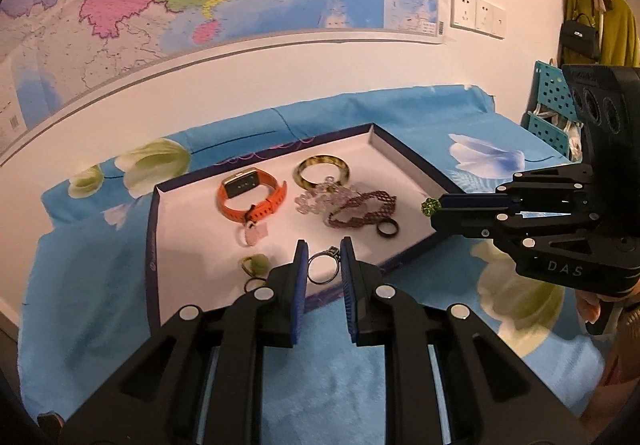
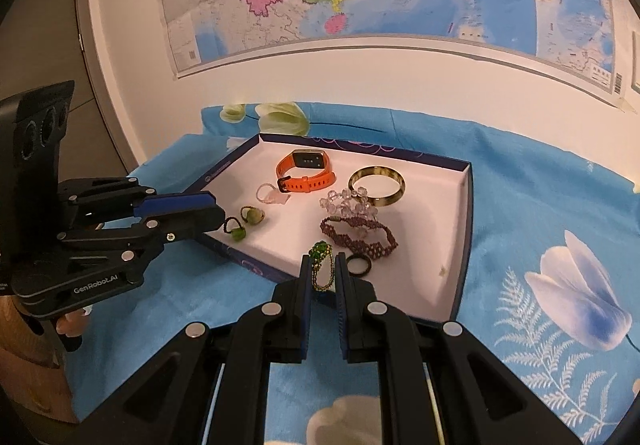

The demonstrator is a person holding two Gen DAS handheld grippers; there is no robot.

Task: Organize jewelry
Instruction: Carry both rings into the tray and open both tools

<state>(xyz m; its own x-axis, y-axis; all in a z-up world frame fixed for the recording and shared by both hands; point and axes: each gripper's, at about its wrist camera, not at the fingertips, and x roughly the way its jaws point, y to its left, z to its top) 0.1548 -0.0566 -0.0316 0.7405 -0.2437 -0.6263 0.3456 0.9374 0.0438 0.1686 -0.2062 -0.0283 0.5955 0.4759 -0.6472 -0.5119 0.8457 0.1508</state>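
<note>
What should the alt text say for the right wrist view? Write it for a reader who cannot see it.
The right tool pinches a green beaded ring over the near edge of a white-lined tray on a blue floral cloth. The tray holds an orange watch, a bangle and bead bracelets. The left tool enters from the left, holding a ring.

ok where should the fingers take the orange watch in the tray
Grip the watch at its strap loop on the near side, coming down from above. It rests on edge with the face toward the wall, so the band stands as a thin upright wall the fingers can straddle.
</note>
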